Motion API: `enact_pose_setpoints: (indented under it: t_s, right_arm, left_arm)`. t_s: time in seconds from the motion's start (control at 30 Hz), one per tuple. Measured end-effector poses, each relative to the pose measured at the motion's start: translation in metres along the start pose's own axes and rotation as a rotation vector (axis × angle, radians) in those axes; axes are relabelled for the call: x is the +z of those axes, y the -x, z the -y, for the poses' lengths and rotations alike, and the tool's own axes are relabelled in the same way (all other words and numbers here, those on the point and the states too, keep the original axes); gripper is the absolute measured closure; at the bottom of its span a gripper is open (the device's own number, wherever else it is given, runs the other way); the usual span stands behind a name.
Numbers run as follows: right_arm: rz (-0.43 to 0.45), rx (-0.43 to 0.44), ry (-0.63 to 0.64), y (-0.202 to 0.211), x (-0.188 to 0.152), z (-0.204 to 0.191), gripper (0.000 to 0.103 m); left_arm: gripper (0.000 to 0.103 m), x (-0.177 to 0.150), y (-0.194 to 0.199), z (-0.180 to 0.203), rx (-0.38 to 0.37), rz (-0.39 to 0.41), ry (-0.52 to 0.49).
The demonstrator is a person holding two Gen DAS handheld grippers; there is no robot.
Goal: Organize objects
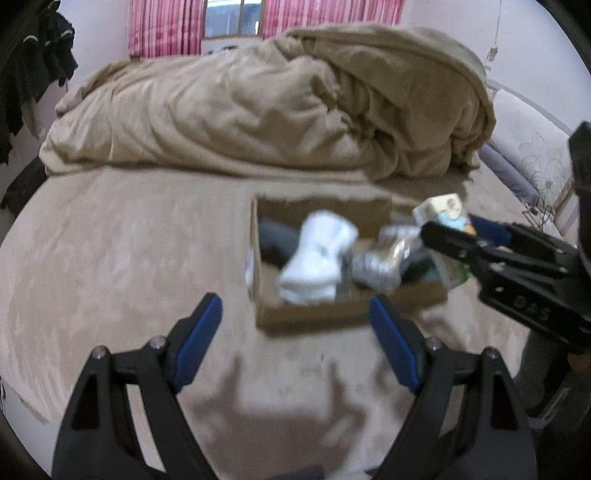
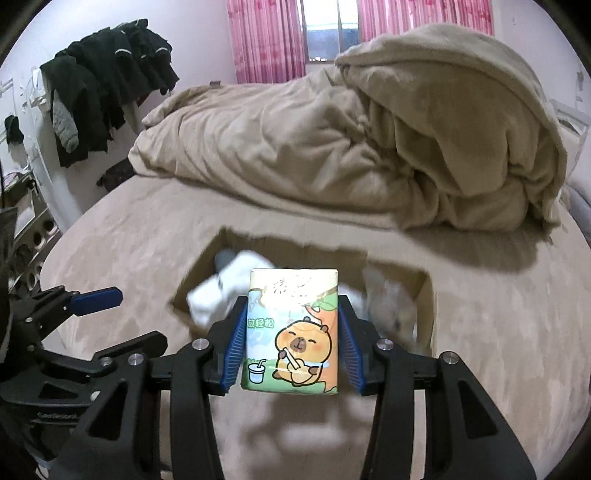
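You are working over a beige bed (image 2: 122,258) with a rumpled tan duvet (image 2: 332,147) heaped at its far side, pink curtains (image 2: 266,37) framing the window behind and dark clothes (image 2: 96,92) hanging on the left wall. Your right gripper (image 2: 291,332) is clamping a cartoon-printed tissue pack (image 2: 295,328) above the near edge of the cardboard box (image 2: 424,295), which is holding white socks (image 1: 317,258). Your left gripper (image 1: 295,321) is hovering with fingers spread apart, holding nothing, just short of the box.

I'm in a home bedroom: a bed (image 2: 147,240) with a rumpled tan duvet (image 2: 332,140), pink curtains (image 2: 266,37) at the window (image 2: 330,29), dark clothes (image 2: 103,92) hanging by the wall.
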State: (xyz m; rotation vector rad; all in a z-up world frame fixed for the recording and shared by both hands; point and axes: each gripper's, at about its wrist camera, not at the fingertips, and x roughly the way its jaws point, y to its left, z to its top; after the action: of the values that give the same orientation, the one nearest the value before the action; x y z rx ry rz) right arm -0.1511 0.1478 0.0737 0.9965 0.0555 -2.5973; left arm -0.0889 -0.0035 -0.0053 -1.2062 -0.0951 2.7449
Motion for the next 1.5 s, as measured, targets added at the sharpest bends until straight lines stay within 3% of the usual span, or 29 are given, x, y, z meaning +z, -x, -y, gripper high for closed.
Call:
enact_pose_setpoints:
  t_s: [0.23, 0.4, 0.5, 0.53, 0.6, 1.0, 1.23, 1.5]
  right_arm:
    - [-0.021, 0.001, -0.045, -0.045, 0.018, 0.014, 0.055]
    - [-0.065, -0.011, -0.064, -0.072, 0.012, 0.02, 0.055]
    - [-0.086, -0.01, -0.081, -0.08, 0.008, 0.021, 0.044]
    - [-0.083, -0.011, -0.088, -0.08, 0.008, 0.021, 0.036]
    - [-0.075, -0.006, -0.095, -0.077, 0.006, 0.021, 0.034]
    - [-0.034, -0.02, -0.087, -0.005, -0.008, 0.008, 0.034]
    - [-0.014, -0.045, -0.078, 0.053, -0.041, -0.008, 0.034]
    - [-0.011, -0.064, -0.075, 0.091, -0.074, -0.022, 0.034]
  left_arm:
    - [0.02, 0.03, -0.028, -0.009, 0.028, 0.02, -0.013]
    - [0.02, 0.03, -0.055, -0.019, 0.052, -0.021, -0.004]
    - [0.02, 0.024, -0.062, -0.021, 0.055, -0.036, 0.0]
    - [0.02, 0.023, -0.062, -0.021, 0.055, -0.038, 0.0]
    - [0.02, 0.021, -0.06, -0.02, 0.053, -0.035, -0.003]
    - [0.02, -0.005, -0.002, -0.002, 0.041, -0.014, 0.01]
    - [0.02, -0.03, 0.04, 0.018, 0.041, -0.009, -0.001]
    - [0.02, -0.068, 0.068, 0.037, 0.046, -0.021, -0.005]
